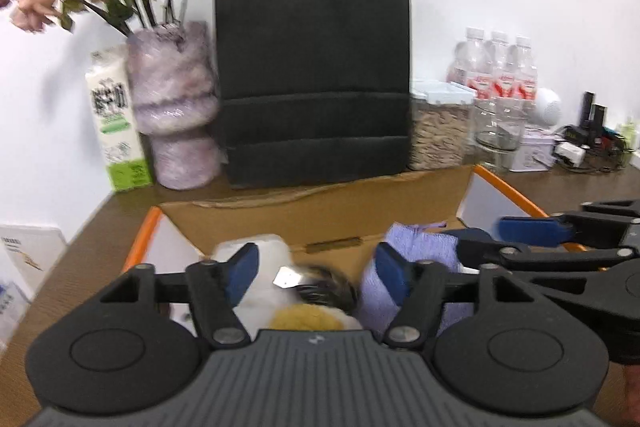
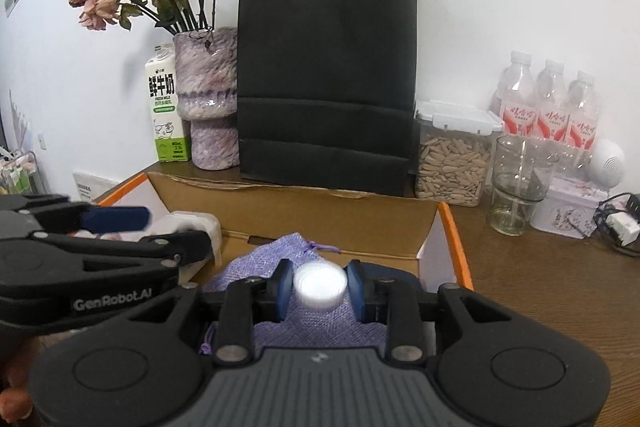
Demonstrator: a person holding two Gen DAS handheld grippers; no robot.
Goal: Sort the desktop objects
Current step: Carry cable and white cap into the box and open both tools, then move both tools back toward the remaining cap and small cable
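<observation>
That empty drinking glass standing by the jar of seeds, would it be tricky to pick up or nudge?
Probably a bit. The glass looks smooth and clear, so pads might slip on it. It stands tall on a narrower foot, so a push near the rim could tip it. Being glass, it would likely break if it fell off the table.

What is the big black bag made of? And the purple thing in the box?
The black bag looks like matte paper: stiff flat sides, sharp creases, thin cord handles. The purple pouch in the cardboard box looks like coarse woven cloth, maybe burlap: a visible weave and a drawstring. The box shows plain brown board with torn edges.
</observation>
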